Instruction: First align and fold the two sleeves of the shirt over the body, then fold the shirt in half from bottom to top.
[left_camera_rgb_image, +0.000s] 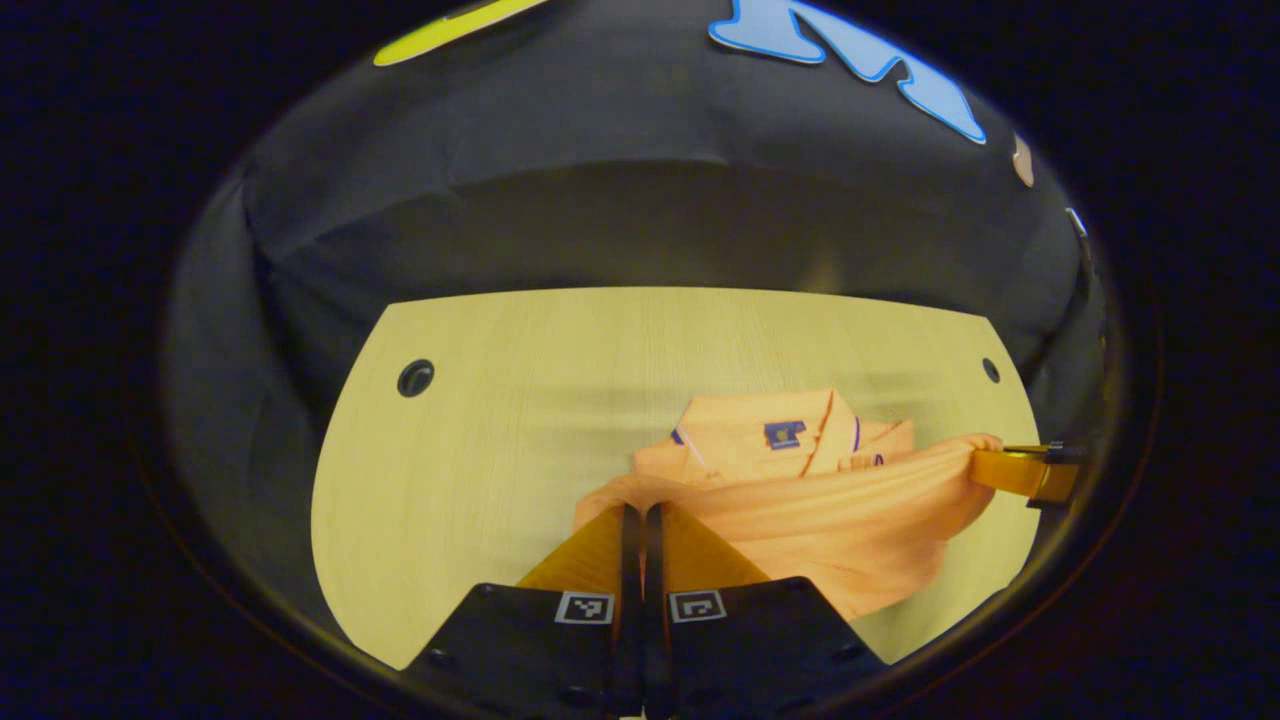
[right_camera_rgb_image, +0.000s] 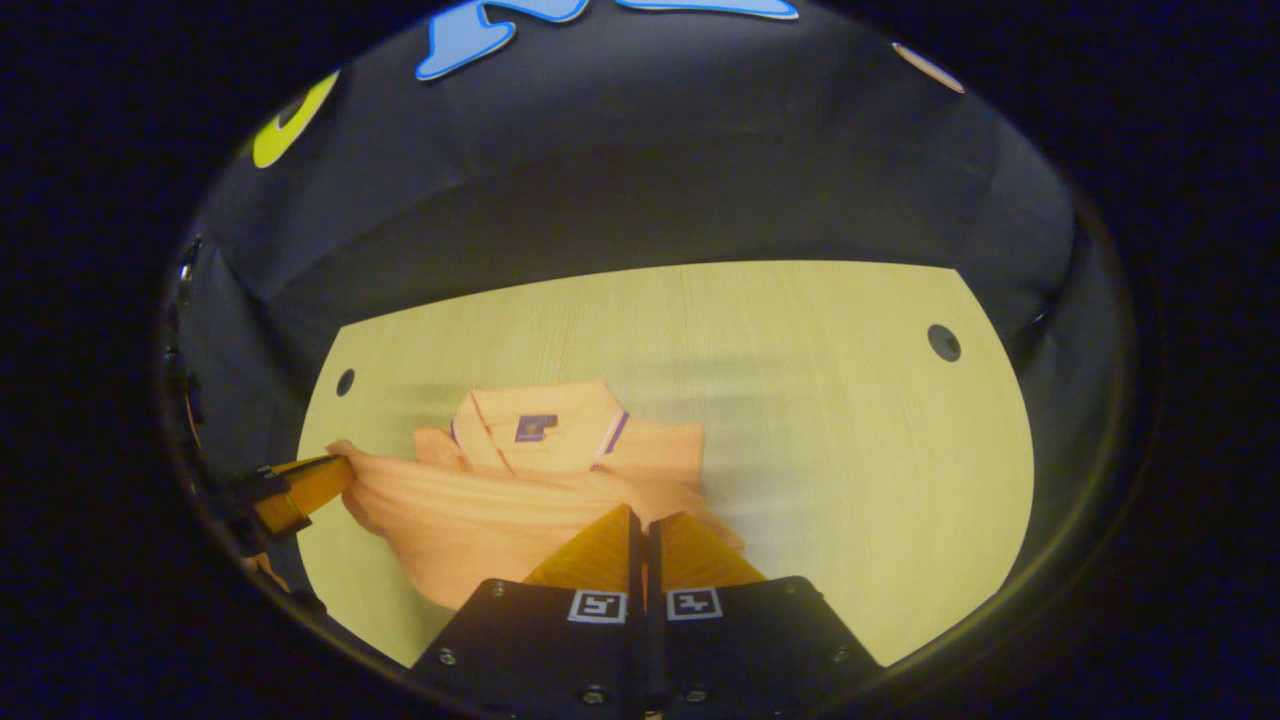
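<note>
1. Left gripper view gives us the biggest thing first: a pale wooden table (left_camera_rgb_image: 480, 440) spreading across the middle of the frame, with a dark round hole (left_camera_rgb_image: 415, 378) at its upper left and a smaller hole (left_camera_rgb_image: 990, 370) at its upper right. In the right gripper view we see the same table (right_camera_rgb_image: 820, 400) with one hole (right_camera_rgb_image: 943, 343) at right and another (right_camera_rgb_image: 345, 381) at left.
2. Behind the table we see the booth's black cloth wall (left_camera_rgb_image: 640, 180) across the top of the frame.
3. Next in size is the orange shirt (left_camera_rgb_image: 800, 520), lying in the lower right of the table in the left gripper view. Its collar (left_camera_rgb_image: 770, 435) with a small dark label (left_camera_rgb_image: 785, 433) sits at the far side, and the nearer part is lifted in a band stretched between the two grippers. In the right gripper view we find the shirt (right_camera_rgb_image: 520, 500) in the lower left, collar (right_camera_rgb_image: 540, 425) again on the far side.
4. At bottom centre, the left gripper (left_camera_rgb_image: 640, 515) has its fingers pressed together on the near left edge of the shirt; we also see it at the left edge of the right gripper view (right_camera_rgb_image: 300, 490), pinching the cloth's corner.
5. The right gripper (right_camera_rgb_image: 640, 520) likewise has its fingers squeezed together on the shirt's edge at bottom centre; in the left gripper view it appears at far right (left_camera_rgb_image: 1010, 468), clamped on the cloth's end.
</note>
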